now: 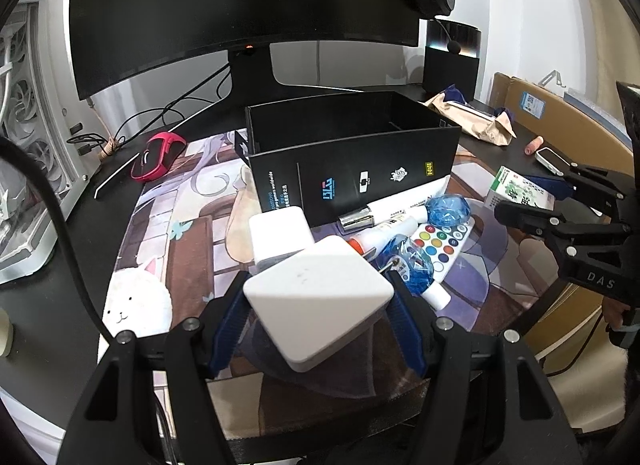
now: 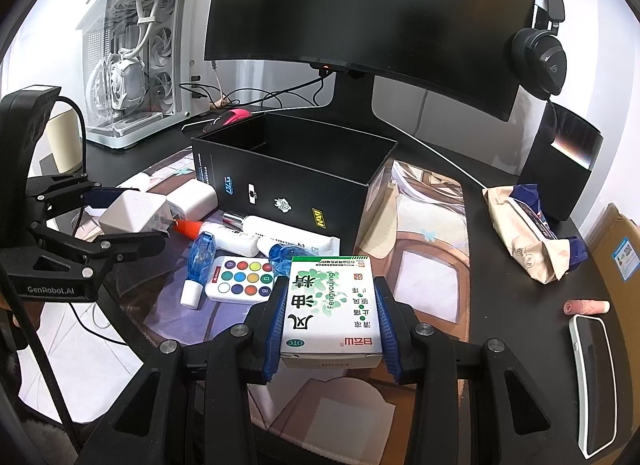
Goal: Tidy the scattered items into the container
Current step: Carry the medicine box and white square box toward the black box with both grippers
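My left gripper (image 1: 318,297) is shut on a white charger block (image 1: 320,301), held above the desk mat; it also shows in the right wrist view (image 2: 132,211). My right gripper (image 2: 330,305) is shut on a white-and-green medicine box (image 2: 330,305), also seen in the left wrist view (image 1: 516,189). The open black box (image 1: 352,145) stands behind the pile (image 2: 292,169). In front of it lie a second white charger (image 1: 280,235), white tubes (image 1: 400,207), two blue tape dispensers (image 1: 416,261) and a colour-button remote (image 1: 442,243).
A red mouse (image 1: 158,155) lies left of the box. A monitor (image 1: 240,5) stands behind it, a white PC case (image 2: 136,65) at far left. A brown paper bag (image 2: 528,233), a phone (image 2: 592,381) and a small pink cylinder (image 2: 586,307) lie to the right.
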`<act>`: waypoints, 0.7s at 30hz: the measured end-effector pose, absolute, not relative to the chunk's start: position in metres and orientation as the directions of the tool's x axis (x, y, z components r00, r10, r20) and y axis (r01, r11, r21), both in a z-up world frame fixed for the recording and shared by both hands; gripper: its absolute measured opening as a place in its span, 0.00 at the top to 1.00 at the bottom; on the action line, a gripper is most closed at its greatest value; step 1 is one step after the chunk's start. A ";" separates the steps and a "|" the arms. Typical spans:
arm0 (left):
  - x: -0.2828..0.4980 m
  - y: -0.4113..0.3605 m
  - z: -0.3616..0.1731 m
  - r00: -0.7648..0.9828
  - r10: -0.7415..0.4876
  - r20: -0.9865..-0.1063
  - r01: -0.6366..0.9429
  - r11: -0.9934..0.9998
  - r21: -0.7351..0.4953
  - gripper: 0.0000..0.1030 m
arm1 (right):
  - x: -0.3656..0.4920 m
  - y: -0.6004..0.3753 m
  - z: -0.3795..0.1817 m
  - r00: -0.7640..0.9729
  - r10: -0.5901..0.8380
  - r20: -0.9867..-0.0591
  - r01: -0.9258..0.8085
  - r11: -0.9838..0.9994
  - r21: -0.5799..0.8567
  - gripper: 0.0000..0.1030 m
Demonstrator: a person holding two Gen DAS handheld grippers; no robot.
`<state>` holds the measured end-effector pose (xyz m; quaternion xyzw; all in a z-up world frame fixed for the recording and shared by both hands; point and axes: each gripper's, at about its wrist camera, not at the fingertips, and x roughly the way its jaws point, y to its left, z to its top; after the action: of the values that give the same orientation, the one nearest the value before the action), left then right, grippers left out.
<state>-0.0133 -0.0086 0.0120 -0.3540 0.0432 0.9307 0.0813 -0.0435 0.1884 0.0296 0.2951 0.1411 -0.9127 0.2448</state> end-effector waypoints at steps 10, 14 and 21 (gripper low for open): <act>-0.013 -0.010 0.018 -0.743 0.121 -0.659 -0.183 -0.983 0.025 0.37 | -0.044 0.189 0.030 -0.707 -0.364 -0.606 0.530 -0.840 -0.113 0.61; -0.015 -0.012 0.021 -0.746 0.123 -0.654 -0.180 -0.983 0.021 0.37 | -0.044 0.189 0.032 -0.707 -0.365 -0.605 0.531 -0.840 -0.113 0.61; -0.017 -0.013 0.029 -0.756 0.120 -0.644 -0.180 -0.983 0.028 0.37 | -0.047 0.192 0.037 -0.711 -0.367 -0.599 0.526 -0.843 -0.109 0.61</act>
<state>-0.0171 -0.0129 0.0287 -0.3401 0.0439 0.9359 0.0802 -0.0471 0.1920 0.0367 0.2910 0.1373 -0.9148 0.2441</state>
